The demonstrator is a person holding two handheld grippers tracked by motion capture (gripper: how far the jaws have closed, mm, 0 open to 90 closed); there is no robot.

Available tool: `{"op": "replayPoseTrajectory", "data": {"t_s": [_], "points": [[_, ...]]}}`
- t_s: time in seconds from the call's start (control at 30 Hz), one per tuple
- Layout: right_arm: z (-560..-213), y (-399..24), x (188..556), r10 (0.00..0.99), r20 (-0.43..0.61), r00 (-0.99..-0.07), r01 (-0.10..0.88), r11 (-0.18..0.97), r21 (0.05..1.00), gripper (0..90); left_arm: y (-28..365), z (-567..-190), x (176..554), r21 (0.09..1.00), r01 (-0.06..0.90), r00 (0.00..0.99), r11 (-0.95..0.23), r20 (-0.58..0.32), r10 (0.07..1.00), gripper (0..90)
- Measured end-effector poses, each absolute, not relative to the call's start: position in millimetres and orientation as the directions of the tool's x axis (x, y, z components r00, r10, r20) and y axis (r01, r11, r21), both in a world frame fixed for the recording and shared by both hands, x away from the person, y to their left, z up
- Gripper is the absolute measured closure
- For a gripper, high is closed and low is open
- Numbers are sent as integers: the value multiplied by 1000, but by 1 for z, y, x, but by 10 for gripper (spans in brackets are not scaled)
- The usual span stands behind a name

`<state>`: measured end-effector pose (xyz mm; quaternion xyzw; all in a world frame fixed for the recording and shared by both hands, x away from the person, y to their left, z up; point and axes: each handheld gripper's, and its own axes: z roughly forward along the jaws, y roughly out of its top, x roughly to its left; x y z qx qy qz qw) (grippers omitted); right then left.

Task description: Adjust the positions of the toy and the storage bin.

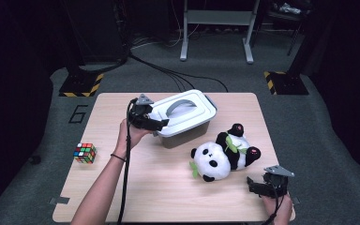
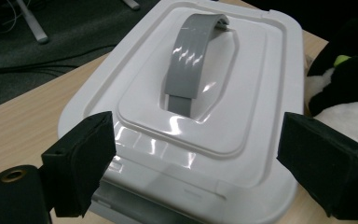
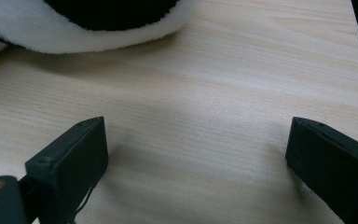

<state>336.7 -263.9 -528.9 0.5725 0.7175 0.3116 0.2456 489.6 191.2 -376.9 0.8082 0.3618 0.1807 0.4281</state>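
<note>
Box: a white lidded box (image 1: 183, 118) is sitting on the worktop (image 1: 159, 187), towards its far side; a grey handle (image 2: 191, 56) is lying flat in the lid's recess.
Left gripper: the left gripper (image 1: 158, 124) is hovering at the box's near left corner, its jaws standing wide apart on either side of that corner, with nothing pressed between them.
Right gripper: the right gripper (image 1: 255, 186) is resting low over the worktop, well to the right of the box and nearer the person, its jaws standing apart over bare wood.
Panda: a plush panda (image 1: 225, 153) is lying just beside the box, on its near right side.
Cube: a puzzle cube (image 1: 85, 153) is sitting well to the left of the box.
</note>
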Motion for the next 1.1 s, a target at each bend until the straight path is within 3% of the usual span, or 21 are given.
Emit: {"op": "replayPoseTrajectory", "data": {"t_s": [0.6, 1.1], "points": [[-529, -264, 337, 975, 4, -224, 669, 150, 728, 50, 174, -384, 431, 837, 381, 722, -394, -3, 692, 32], [-529, -264, 337, 975, 4, -224, 668, 150, 728, 50, 117, -432, 398, 789, 363, 814, -496, -9, 581, 22]]}}
